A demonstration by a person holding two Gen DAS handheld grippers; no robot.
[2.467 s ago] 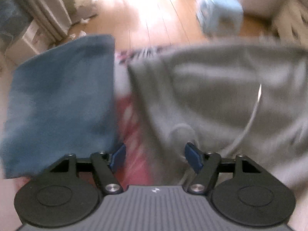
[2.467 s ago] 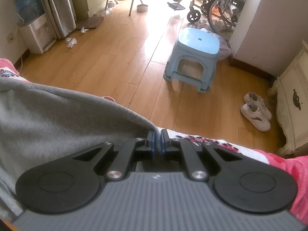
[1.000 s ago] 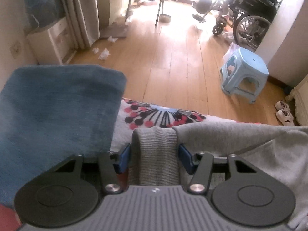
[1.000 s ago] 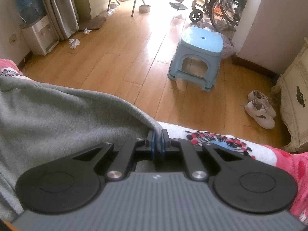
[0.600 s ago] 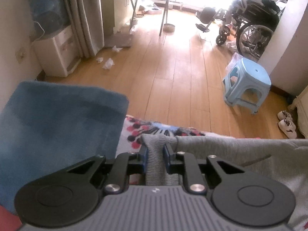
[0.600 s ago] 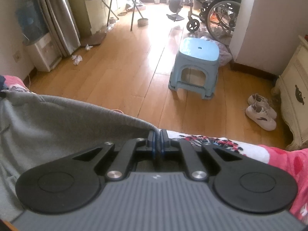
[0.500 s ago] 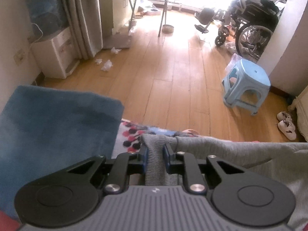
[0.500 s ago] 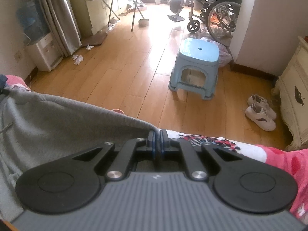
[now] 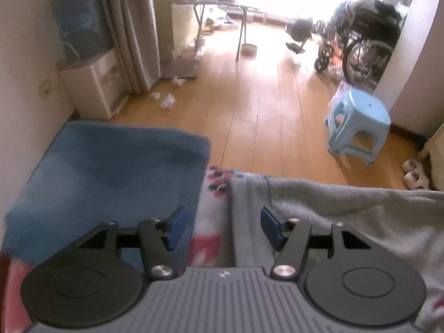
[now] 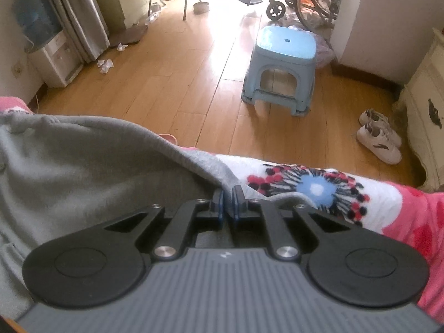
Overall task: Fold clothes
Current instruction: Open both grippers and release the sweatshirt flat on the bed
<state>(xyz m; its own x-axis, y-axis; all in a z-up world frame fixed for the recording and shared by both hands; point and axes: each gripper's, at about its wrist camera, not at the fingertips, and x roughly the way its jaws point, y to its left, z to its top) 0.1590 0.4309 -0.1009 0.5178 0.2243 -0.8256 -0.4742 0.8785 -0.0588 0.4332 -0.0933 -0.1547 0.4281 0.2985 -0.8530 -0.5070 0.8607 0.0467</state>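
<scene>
Grey sweatshirt (image 10: 83,183) lies spread over a bed with a pink, floral-printed blanket (image 10: 313,188), filling the 9 o'clock half of the right wrist view and the 3 o'clock side of the left wrist view (image 9: 347,211). The right gripper (image 10: 227,197) is closed tight on an edge of the grey fabric, which runs up from the pinch toward 10 o'clock. The left gripper (image 9: 222,229) stands wide apart and holds nothing; a ribbed grey band (image 9: 245,222) of the sweatshirt lies between its blue pads, nearer the one at 3 o'clock, with a strip of blanket (image 9: 205,222) showing beside it. At 9 o'clock in the left view a folded blue garment (image 9: 105,177) rests on the bed, just beside the grey piece but apart from it. Beyond the bed edge, toward 12 o'clock, is a wooden floor (image 10: 177,77) with a light blue stool (image 10: 283,63), a pair of white shoes (image 10: 380,136) at 3 o'clock, and a wheelchair (image 9: 360,44) near 1 o'clock.
</scene>
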